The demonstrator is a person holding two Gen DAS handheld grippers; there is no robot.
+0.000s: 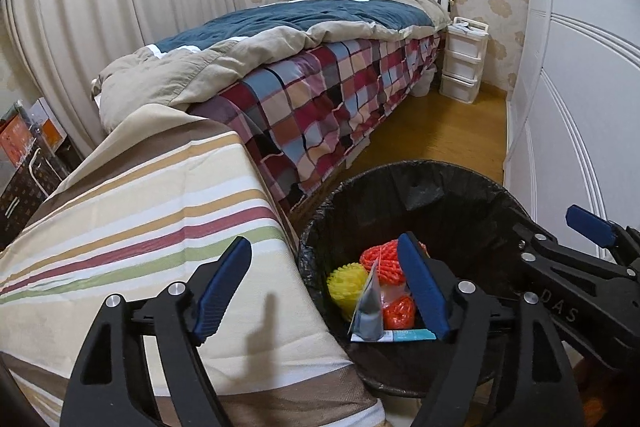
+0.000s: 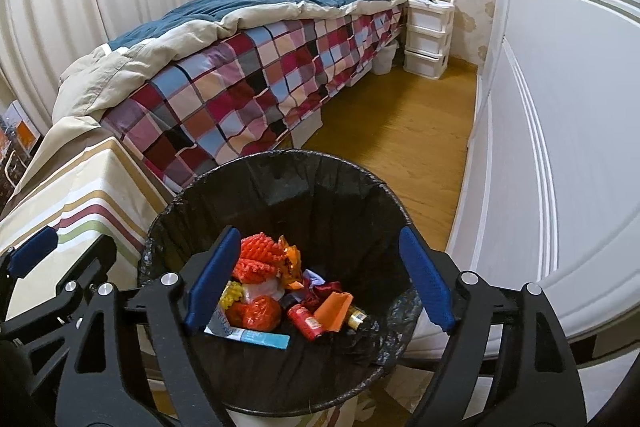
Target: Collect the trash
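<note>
Both tools stand over the trash bin (image 2: 280, 211), which sits on the wooden floor (image 2: 404, 135) between the striped surface (image 1: 132, 211) and the white wardrobe (image 2: 560, 155).

1. Confirm the release. The left hand-held gripper (image 1: 326, 285) has its jaws spread apart with nothing clamped between them; a grey packet (image 1: 370, 311) stands on edge in the bin just beside its right finger and appears free of the pad. The right hand-held gripper (image 2: 320, 277) is likewise spread wide and empty, centred over the bin mouth.

2. Check the contents. The collected trash lies at the bottom of the black liner: orange foam netting (image 2: 260, 255), a yellow foam net (image 1: 346, 281), a red wrapper (image 2: 306, 321), an orange carton piece (image 2: 334, 309) and a flat blue-and-white box (image 2: 256, 337).

3. Withdraw cleanly. Lift each tool straight up before you move it sideways, so that no finger catches the liner at the rim and drags it inward.

4. Keep the two tools apart. They hang near each other over the bin; move one at a time.

5. Inspect the striped surface. The part in view carries no trash; whether any remains outside the frames cannot be told.
</note>
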